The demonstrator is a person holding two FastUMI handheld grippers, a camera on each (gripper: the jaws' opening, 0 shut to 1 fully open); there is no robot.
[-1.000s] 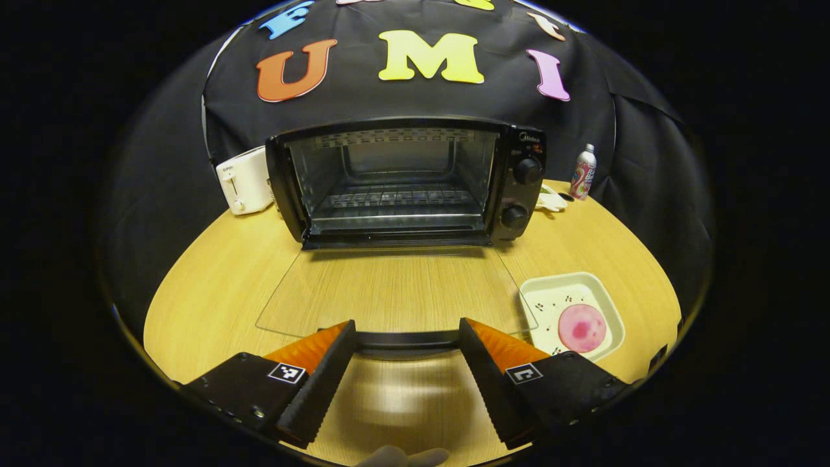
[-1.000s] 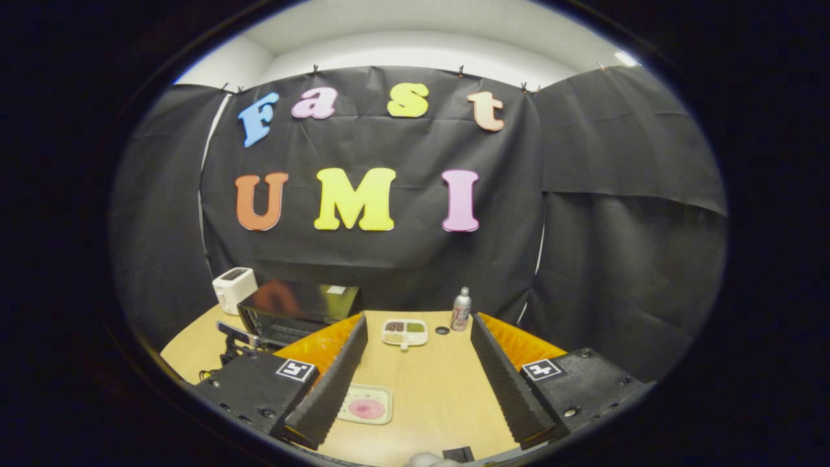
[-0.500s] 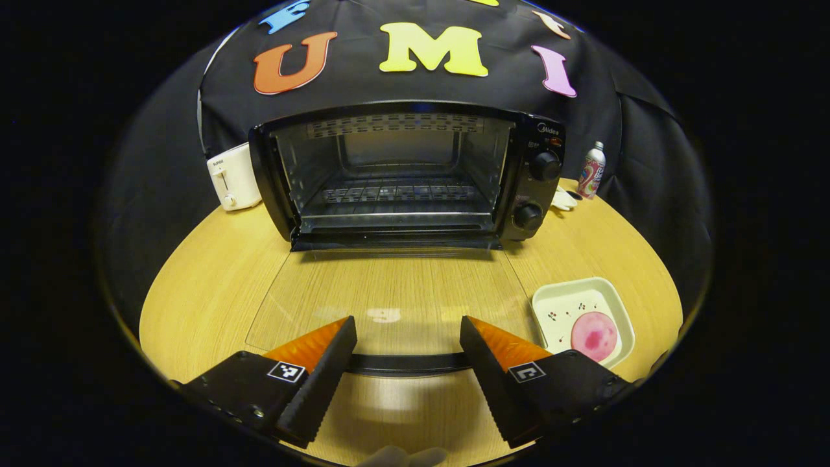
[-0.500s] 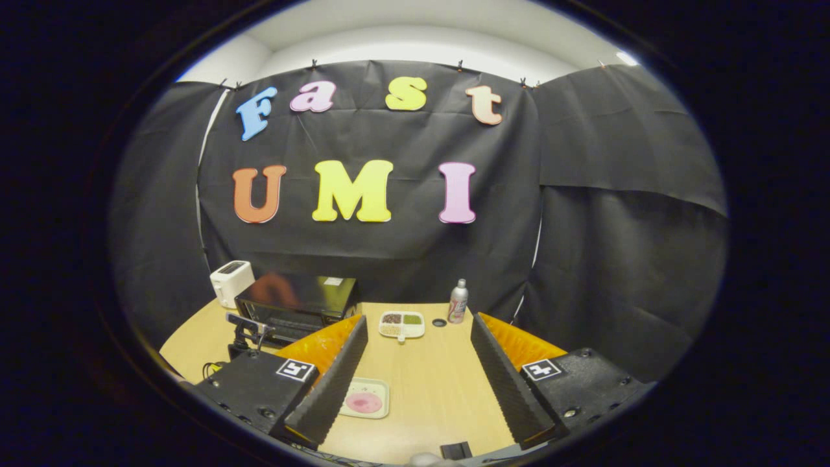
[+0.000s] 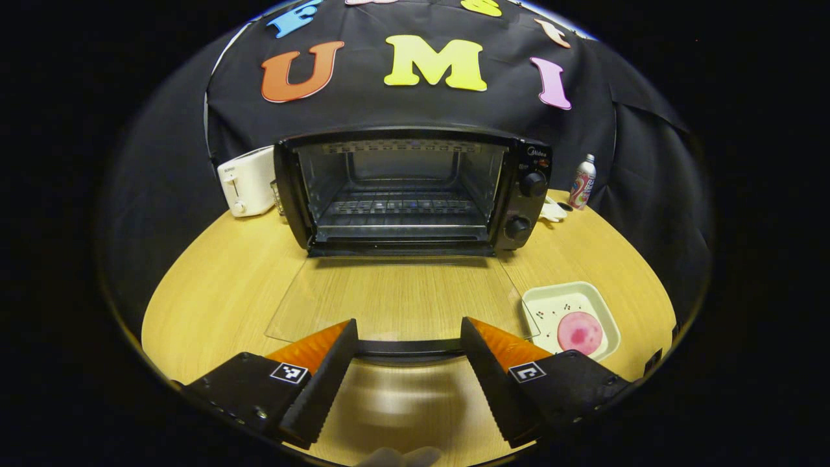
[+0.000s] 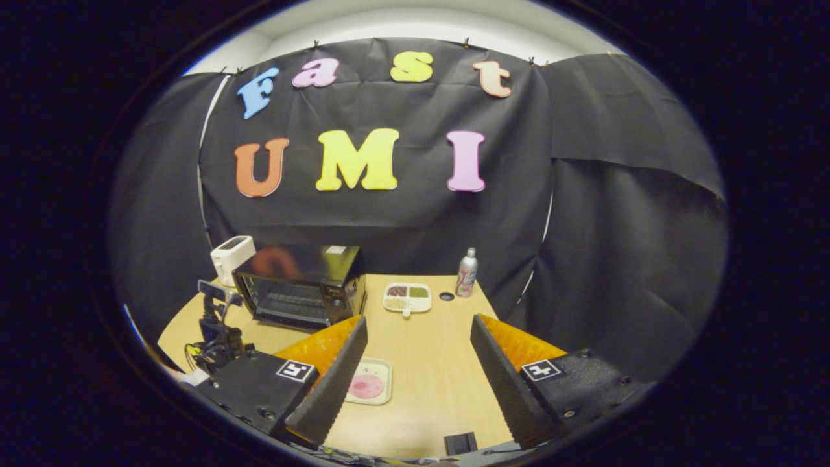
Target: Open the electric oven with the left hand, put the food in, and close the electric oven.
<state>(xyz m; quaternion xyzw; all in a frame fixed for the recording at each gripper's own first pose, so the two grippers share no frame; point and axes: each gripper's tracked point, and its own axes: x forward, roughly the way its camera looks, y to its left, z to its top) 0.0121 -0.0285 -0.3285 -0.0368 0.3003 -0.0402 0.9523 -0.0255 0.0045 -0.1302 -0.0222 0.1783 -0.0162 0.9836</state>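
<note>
Both jaws stand spread wide and grip nothing. Left gripper (image 5: 408, 347) hovers low over the wooden table (image 5: 214, 285), level and aimed straight at the oven (image 5: 408, 188); its ridged fingers (image 5: 324, 383) flank the door's dark curved handle (image 5: 408, 348) without touching it. Oven body: black box with a metal-lined cavity, wire rack and two round knobs. Its clear glass door (image 5: 399, 295) lies folded down flat, the wood grain visible through it. Food (image 5: 580, 329), a round pink patty, sits in a pale square tray (image 5: 551, 305) with rounded corners, on the table right of the door.

Right gripper (image 6: 418, 363) is held higher, well back from the oven, tilted down over the table. Its view adds a white sectioned dish (image 6: 407, 298), a small dark cap (image 6: 446, 296) and the distant left-hand device (image 6: 214, 324). A white toaster (image 5: 246, 181) and a slim can (image 5: 582, 183) appear in both views.
</note>
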